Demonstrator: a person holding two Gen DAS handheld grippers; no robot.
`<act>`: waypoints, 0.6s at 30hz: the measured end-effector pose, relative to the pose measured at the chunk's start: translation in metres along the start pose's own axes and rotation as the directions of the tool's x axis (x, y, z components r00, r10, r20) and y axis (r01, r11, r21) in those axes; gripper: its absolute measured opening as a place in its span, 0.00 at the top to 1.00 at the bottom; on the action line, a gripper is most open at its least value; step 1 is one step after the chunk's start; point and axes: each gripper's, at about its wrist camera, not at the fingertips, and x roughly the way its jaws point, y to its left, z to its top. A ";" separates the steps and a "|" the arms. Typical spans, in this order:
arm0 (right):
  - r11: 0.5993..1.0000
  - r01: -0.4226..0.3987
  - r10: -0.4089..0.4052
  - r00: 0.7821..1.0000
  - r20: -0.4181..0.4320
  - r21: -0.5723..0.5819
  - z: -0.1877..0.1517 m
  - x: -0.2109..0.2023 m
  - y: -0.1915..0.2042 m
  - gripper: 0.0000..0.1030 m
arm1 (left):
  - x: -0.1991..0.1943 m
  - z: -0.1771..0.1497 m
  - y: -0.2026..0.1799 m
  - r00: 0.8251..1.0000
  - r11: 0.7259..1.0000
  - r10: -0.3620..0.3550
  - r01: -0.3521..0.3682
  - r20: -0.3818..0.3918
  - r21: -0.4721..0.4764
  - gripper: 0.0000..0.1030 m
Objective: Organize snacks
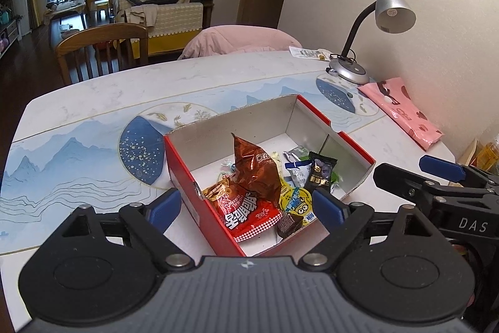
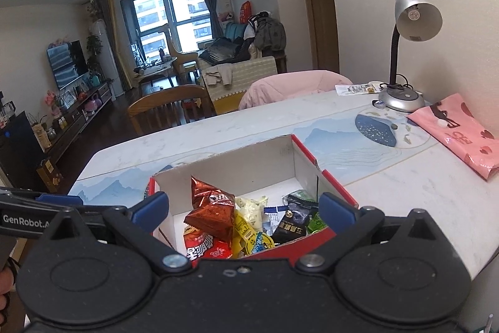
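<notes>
Now | marble-print table [image 1: 93, 89] bears red cardboard box [image 1: 184, 177], snacks inside | crinkly brown foil chip bag [image 1: 255, 173] upright: light, slippery, crushable; pinch top seam | left gripper [image 1: 246, 208], right gripper [image 2: 243, 209]: both spread wide, empty, above the box's near edge

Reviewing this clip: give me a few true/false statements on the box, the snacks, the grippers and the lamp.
1. The snacks lie inside the red box. True.
2. The left gripper is shut on the brown snack bag. False: its jaws stand open and hold nothing.
3. The desk lamp stands on the table beyond the box. True.
4. The pink bag is inside the box. False: it lies on the table, apart from the box.
5. The right gripper is open. True.
</notes>
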 end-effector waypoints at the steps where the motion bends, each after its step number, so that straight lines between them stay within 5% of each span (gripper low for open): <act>1: 1.000 0.002 -0.002 1.000 -0.001 0.000 0.000 0.000 0.001 0.00 | 0.000 0.000 0.001 1.000 1.000 0.001 -0.001 -0.001 -0.002 0.11; 18: 1.000 -0.004 0.004 1.000 -0.006 -0.005 0.001 0.001 0.003 0.00 | -0.002 0.001 0.000 1.000 1.000 -0.002 0.002 0.001 0.002 0.11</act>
